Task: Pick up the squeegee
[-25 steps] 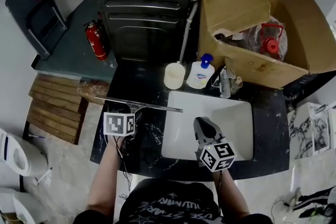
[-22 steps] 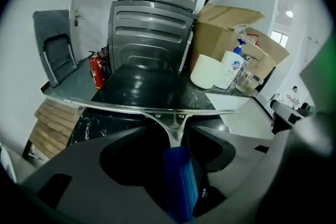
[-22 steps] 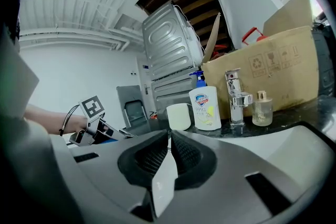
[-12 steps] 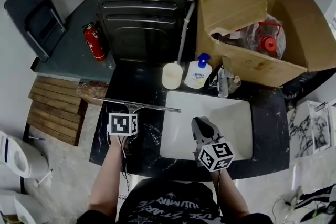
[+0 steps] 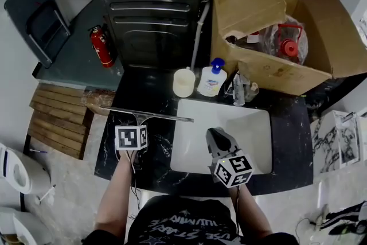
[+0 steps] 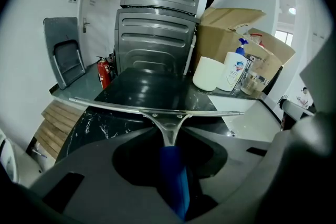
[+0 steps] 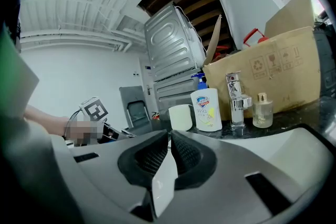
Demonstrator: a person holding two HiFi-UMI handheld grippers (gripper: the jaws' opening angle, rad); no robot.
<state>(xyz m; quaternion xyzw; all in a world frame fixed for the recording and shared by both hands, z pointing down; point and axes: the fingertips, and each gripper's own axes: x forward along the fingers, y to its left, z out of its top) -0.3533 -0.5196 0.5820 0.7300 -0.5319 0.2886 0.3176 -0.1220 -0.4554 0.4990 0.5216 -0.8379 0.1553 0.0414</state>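
Observation:
The squeegee (image 5: 146,115) lies on the black marble counter left of the sink, its long metal blade (image 6: 157,112) across the view and its blue handle (image 6: 175,176) pointing back at me. My left gripper (image 5: 139,126) points down at it with the handle between its jaws. The jaws are closing, and the pads look pressed on the handle's sides. The blade still rests on the counter. My right gripper (image 5: 213,136) hovers over the white sink (image 5: 252,115). In the right gripper view the right gripper (image 7: 169,136) is shut on nothing.
A white cup (image 5: 183,82), a soap pump bottle (image 5: 210,80), a faucet (image 5: 239,92) and a small glass bottle stand behind the sink. An open cardboard box (image 5: 269,26) sits at the back right. A grey appliance stands behind the counter, with a fire extinguisher (image 5: 101,46) to its left.
The squeegee lies in the same spot and both grippers have stayed in place. Only the head view has shifted slightly.

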